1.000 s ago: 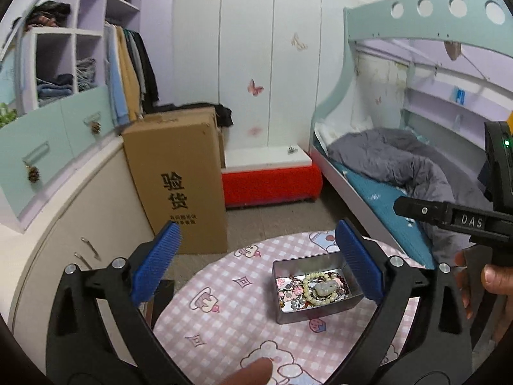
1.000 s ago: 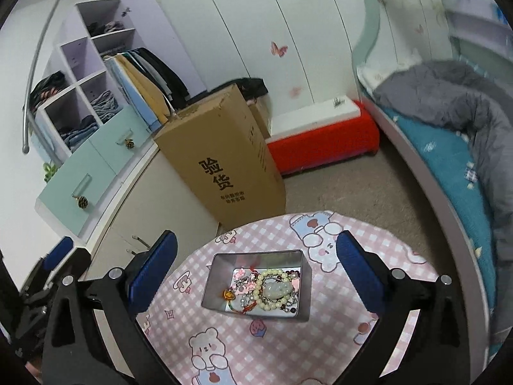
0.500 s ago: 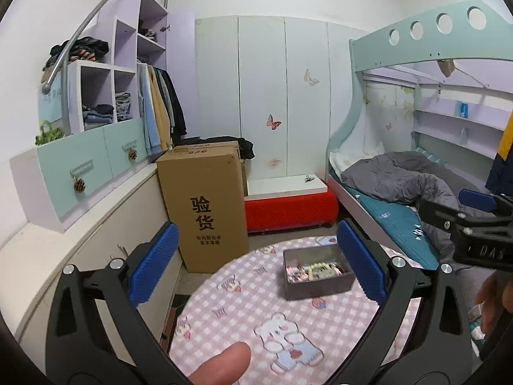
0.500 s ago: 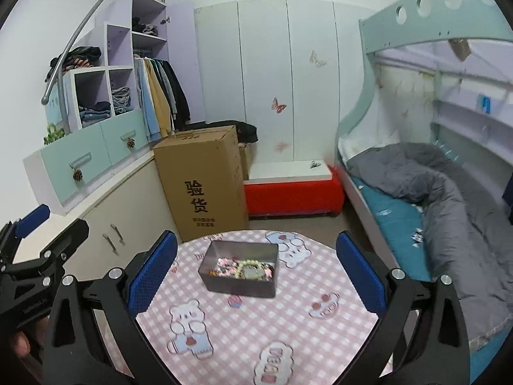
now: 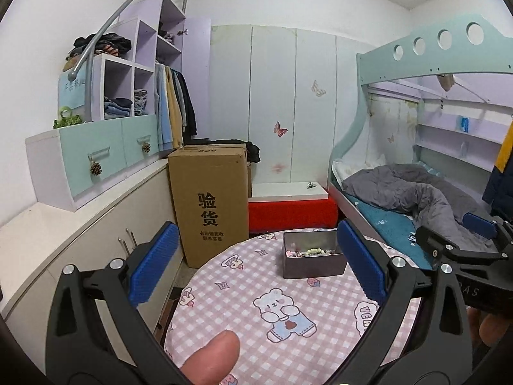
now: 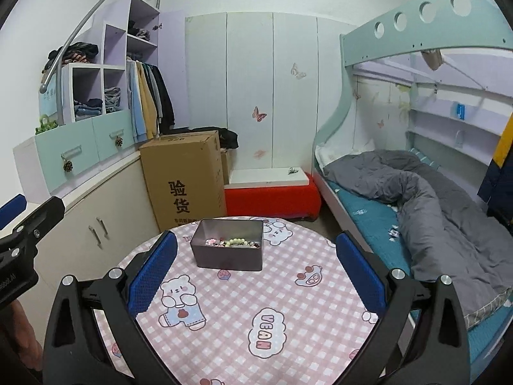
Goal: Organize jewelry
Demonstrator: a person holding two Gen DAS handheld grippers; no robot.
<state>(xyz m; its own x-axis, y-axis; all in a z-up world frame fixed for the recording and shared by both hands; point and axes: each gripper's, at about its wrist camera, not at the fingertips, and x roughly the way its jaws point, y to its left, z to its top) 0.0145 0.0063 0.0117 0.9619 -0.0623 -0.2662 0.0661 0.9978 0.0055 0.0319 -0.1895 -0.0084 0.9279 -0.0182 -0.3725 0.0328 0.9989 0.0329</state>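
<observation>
A grey metal tin (image 5: 313, 261) (image 6: 228, 252) stands on the far part of a round table with a pink checked cloth (image 5: 263, 317) (image 6: 256, 314). Inside it lies a tangle of jewelry, with a pale green bead bracelet (image 5: 315, 251) (image 6: 238, 241) on top. My left gripper (image 5: 256, 263) is open, held above the table's near side, the tin just inside its right finger. My right gripper (image 6: 255, 266) is open too, the tin ahead between its fingers and farther off. Neither holds anything.
A tall cardboard box (image 5: 210, 205) stands on the floor beyond the table, beside white cabinets (image 6: 96, 221). A red bench (image 6: 272, 197) sits at the back. A bunk bed with a grey duvet (image 6: 416, 199) runs along the right. A thumb (image 5: 211, 361) shows at the bottom.
Both grippers have pulled back and tilted up from looking down into the tin; the tin now appears smaller and farther. Both remain open.
</observation>
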